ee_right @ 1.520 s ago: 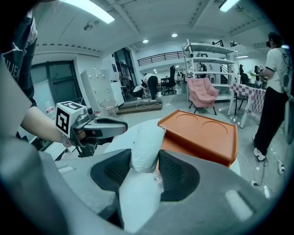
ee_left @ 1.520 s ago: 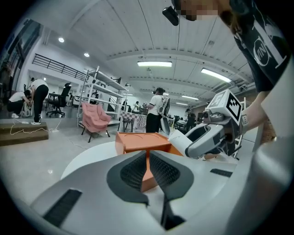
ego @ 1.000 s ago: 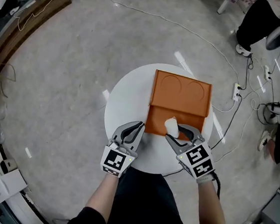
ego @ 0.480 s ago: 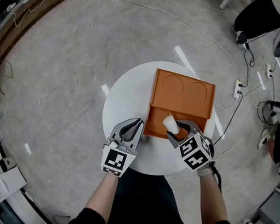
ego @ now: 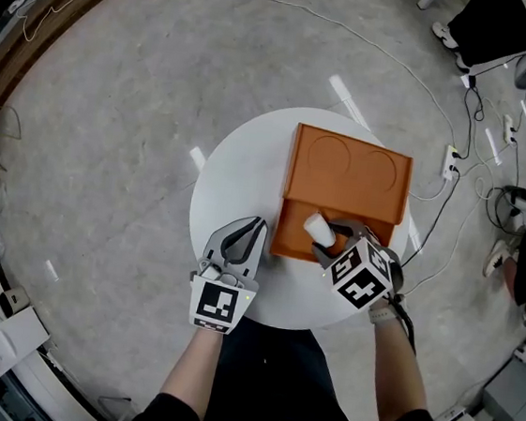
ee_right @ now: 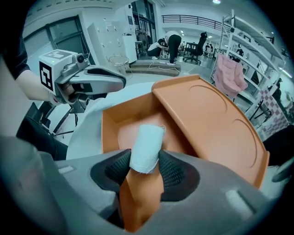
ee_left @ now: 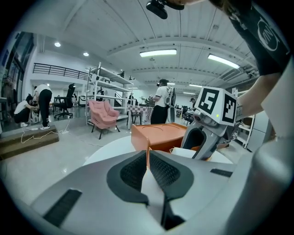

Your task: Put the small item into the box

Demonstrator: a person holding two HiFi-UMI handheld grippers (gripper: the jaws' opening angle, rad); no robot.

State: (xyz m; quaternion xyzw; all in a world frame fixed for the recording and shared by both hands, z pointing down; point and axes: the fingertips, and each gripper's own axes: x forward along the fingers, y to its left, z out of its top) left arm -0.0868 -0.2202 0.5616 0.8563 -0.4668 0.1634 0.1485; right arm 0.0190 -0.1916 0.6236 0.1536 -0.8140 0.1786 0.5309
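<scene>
A grey, glossy concrete floor (ego: 144, 97) is spreading out all around the box, with white cables (ego: 393, 64) trailing across it beyond the box and a power strip (ego: 449, 169) lying off to the box's right. A round, smooth white table (ego: 238, 178) is carrying the box (ego: 347, 177), which is sitting toward its right side. The box is orange, rectangular and hard-looking. A flat panel with two shallow round dents is covering its far part, and an open well is showing at the end nearest the person.

The left gripper (ego: 254, 225) is resting just beside the box's near left corner, its ribbed black pads (ee_left: 161, 172) pressed together with nothing between them. The right gripper (ego: 326, 238) is hanging over the open well, tipped steeply downward, its pads clamping a small white roll (ego: 317, 230).

The roll is soft, cloth-like and cylindrical, with a frayed thread at its free end. Its long axis is running along the jaws, and the free end is sticking out past the pads toward the well's floor. Whether it is touching that floor I cannot tell.
</scene>
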